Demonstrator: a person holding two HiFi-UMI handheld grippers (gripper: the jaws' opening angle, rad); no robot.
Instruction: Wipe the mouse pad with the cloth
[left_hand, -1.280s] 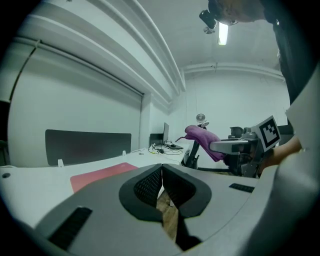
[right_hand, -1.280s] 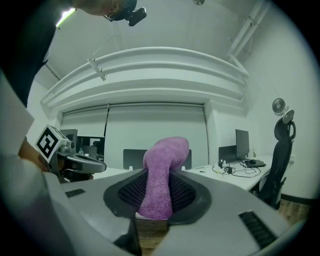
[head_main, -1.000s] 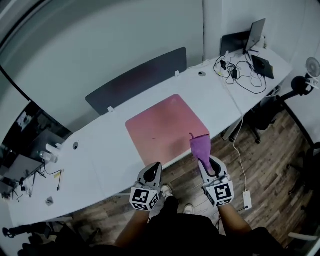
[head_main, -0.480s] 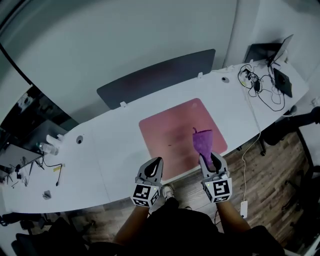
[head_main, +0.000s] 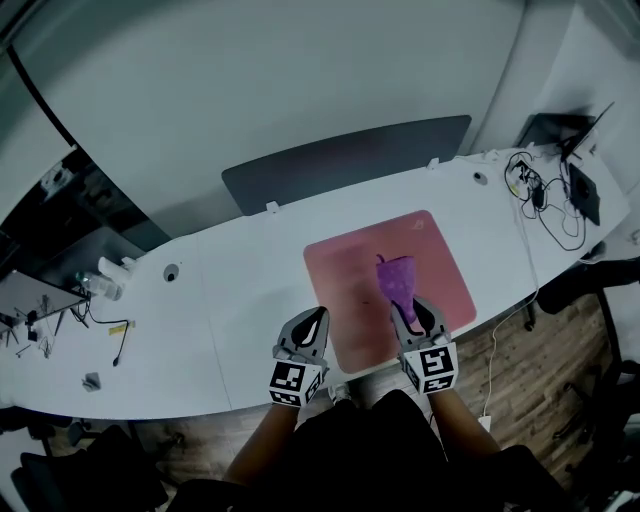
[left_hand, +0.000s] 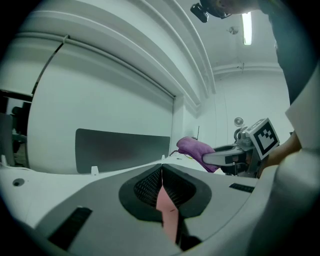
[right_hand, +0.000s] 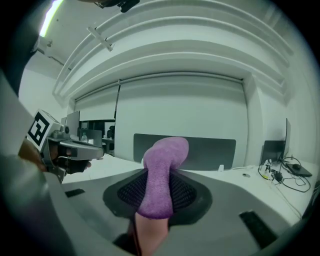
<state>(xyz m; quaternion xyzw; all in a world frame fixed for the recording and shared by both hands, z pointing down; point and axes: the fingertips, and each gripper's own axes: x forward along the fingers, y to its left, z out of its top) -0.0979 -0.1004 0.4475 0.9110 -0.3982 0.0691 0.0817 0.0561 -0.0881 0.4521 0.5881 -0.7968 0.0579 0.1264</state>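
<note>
the right tool (head_main: 409, 306) is clamping a purple cloth (head_main: 397, 275) between its jaws, and the cloth is poking forward over the pink mouse pad (head_main: 340, 270), which is lying flat on the white worktop (head_main: 230, 290) in front of a dark divider panel (head_main: 340, 165). the left tool (head_main: 315, 320) is hanging by the pad's near left corner, its jaws pressed together on nothing. cables (head_main: 545, 200) are lying tangled at the worktop's far right end.

No readable text, brand, label or number in any view.
</note>
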